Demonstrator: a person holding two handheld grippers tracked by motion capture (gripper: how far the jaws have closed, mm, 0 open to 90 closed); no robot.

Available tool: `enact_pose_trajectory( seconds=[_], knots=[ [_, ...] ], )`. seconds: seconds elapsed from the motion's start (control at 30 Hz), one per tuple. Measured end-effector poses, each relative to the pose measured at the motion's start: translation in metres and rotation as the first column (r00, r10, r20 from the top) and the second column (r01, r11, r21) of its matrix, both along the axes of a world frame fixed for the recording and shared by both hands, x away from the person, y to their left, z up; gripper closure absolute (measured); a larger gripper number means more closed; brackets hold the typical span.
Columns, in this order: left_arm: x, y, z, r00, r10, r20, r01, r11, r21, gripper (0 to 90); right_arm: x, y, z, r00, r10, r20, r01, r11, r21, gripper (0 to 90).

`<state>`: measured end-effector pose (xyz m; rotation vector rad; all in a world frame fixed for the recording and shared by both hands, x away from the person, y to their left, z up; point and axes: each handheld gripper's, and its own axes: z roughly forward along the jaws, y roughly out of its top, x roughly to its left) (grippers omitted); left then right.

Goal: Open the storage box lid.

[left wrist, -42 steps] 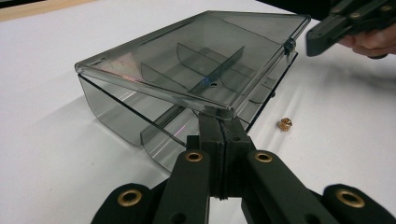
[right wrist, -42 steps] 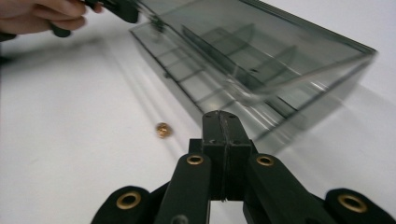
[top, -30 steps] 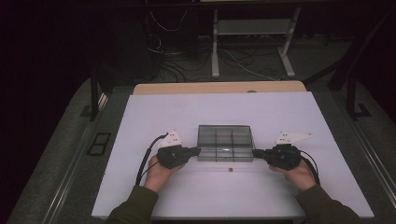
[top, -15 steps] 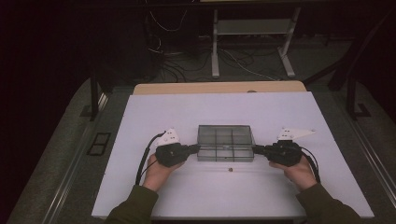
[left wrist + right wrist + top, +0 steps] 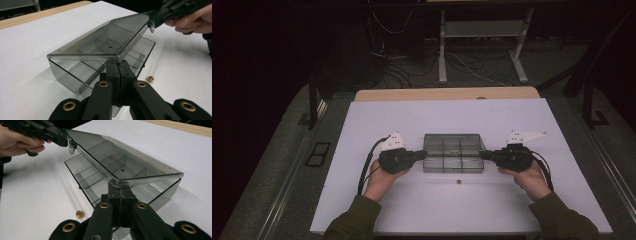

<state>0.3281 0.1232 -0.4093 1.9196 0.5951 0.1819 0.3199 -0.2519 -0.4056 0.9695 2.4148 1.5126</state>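
- White table top (image 5: 462, 120) holds a smoky clear plastic box (image 5: 454, 162); dark floor with cables behind.
- Left gripper (image 5: 424, 155) and right gripper (image 5: 482, 154) pinch the box's lid corners, unmoved since before.

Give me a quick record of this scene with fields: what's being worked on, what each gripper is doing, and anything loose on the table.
work: lifting the lid of a clear box
lid: partly raised, tilted over the dividers
left gripper: shut on the lid's front corner
right gripper: shut on the lid's other front corner
loose item: brass nut beside the box, in front of it
surface: white table
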Motion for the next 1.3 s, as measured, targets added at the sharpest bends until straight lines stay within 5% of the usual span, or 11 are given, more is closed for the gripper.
enact_pose_trajectory(
  seconds=[0.77,1.03,1.3],
  knots=[
    [0.007,0.004,0.016,0.9989,0.021,0.040,-0.022,0.9998,0.003,82.9,0.015,0.003,0.018,0.9993,0.000,0.037,-0.002,0.999,0.034,89.3],
    [0.014,0.012,0.026,0.9936,0.083,0.076,-0.083,0.9965,-0.007,64.0,0.021,0.004,0.022,0.9990,-0.004,0.044,0.003,0.999,0.033,89.3],
    [0.031,-0.001,0.028,0.9915,0.063,0.114,-0.062,0.9980,-0.006,53.6,0.028,0.005,0.025,0.9990,-0.005,0.044,0.004,1.000,0.027,89.3]
  ],
)
